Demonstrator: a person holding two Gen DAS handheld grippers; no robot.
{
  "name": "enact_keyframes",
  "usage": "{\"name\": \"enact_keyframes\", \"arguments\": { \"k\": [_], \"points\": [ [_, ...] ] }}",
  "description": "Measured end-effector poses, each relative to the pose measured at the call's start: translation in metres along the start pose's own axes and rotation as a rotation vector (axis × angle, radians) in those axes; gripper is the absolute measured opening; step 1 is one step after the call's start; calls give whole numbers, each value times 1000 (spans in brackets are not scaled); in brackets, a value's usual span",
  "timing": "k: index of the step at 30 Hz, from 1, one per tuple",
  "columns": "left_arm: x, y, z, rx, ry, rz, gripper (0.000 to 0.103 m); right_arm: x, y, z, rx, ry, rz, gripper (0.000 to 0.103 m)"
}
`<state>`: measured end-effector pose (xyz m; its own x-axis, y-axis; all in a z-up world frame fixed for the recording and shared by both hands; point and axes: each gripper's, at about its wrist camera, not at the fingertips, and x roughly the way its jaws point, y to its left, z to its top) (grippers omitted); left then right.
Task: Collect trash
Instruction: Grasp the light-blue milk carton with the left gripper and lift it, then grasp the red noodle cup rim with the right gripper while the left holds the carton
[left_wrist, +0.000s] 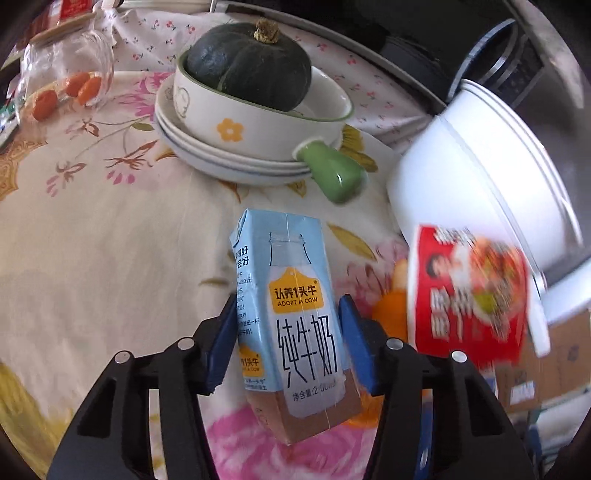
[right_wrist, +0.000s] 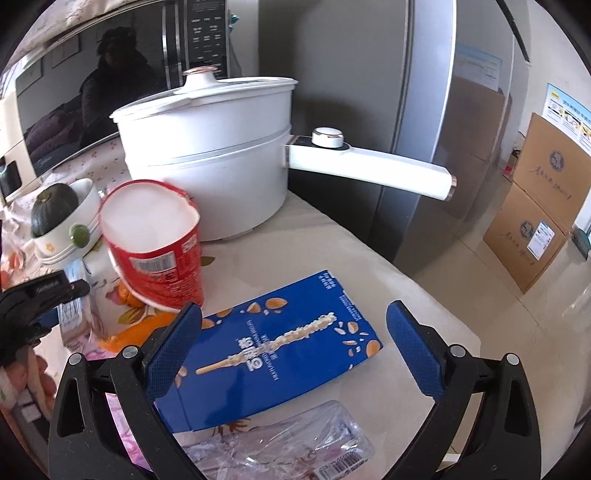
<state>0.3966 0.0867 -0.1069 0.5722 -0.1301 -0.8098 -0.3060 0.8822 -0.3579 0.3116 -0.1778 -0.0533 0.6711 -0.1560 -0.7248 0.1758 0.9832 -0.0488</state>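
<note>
Crushed plastic bottle and blue box show only rightward; milk carton leftward.

A pale blue milk carton stands tilted at lower centre of the left view. A red instant-noodle cup, empty and leaning, sits left of centre in the right view. A blue snack box lies flat at centre, with a crumpled clear plastic bottle below it.

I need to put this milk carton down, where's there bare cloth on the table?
Bare cloth lies left of the milk carton, below the stacked plates and glass jar. It's crowded on the right: noodle cup, white pot, blue box.
</note>
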Motion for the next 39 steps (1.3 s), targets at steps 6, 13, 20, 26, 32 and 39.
{"name": "enact_keyframes", "arguments": {
  "k": [6, 13, 20, 26, 32, 39],
  "points": [
    [-64, 11, -25, 64, 6, -78, 54, -13, 25, 6, -93, -61, 5, 96],
    [-144, 42, -41, 35, -54, -227, 54, -16, 78, 32, -205, -155, -2, 94],
    [-154, 58, -31, 18, -50, -274, 54, 20, 128, 42, -415, -127, -28, 71],
    [-160, 68, -24, -2, -65, -288, 54, 29, 137, 35, -415, -98, 16, 31],
    [-158, 62, -26, 28, -73, -274, 54, 3, 128, 35, -356, -136, 84, 3],
    [-152, 56, -29, 32, -63, -274, 54, -15, 118, 24, -319, -153, 117, 2]
  ]
}}
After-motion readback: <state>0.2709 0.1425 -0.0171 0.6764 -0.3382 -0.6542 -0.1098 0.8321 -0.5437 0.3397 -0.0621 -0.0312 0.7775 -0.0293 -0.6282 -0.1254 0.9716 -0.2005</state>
